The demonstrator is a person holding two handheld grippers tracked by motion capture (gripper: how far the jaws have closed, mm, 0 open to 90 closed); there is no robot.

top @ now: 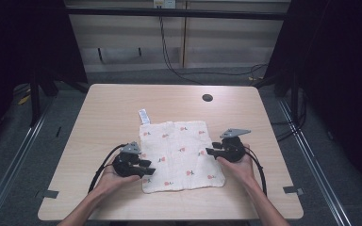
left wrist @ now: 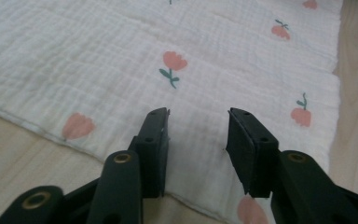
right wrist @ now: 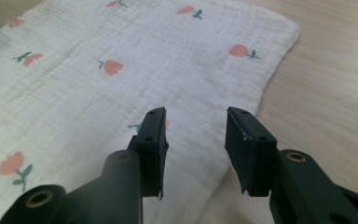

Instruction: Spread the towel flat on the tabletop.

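A white cloth point(top: 181, 155) printed with small pink tulips lies flat on the wooden table point(top: 118, 101). My left gripper point(top: 146, 167) hovers at the cloth's left edge near its front corner and points right. In the left gripper view its jaws point(left wrist: 198, 114) stand apart over the cloth point(left wrist: 121, 60), pinching nothing. My right gripper point(top: 210, 152) is at the cloth's right edge and points left. In the right gripper view its jaws point(right wrist: 196, 112) are also apart, just above the cloth point(right wrist: 98, 93) near its border, with no fabric between the pads.
A white label point(top: 143, 116) sticks out from the cloth's back left corner. A dark round hole point(top: 207, 98) sits in the table behind the cloth. Bare wood surrounds the cloth on all sides. Cables trail from both grippers toward the front edge.
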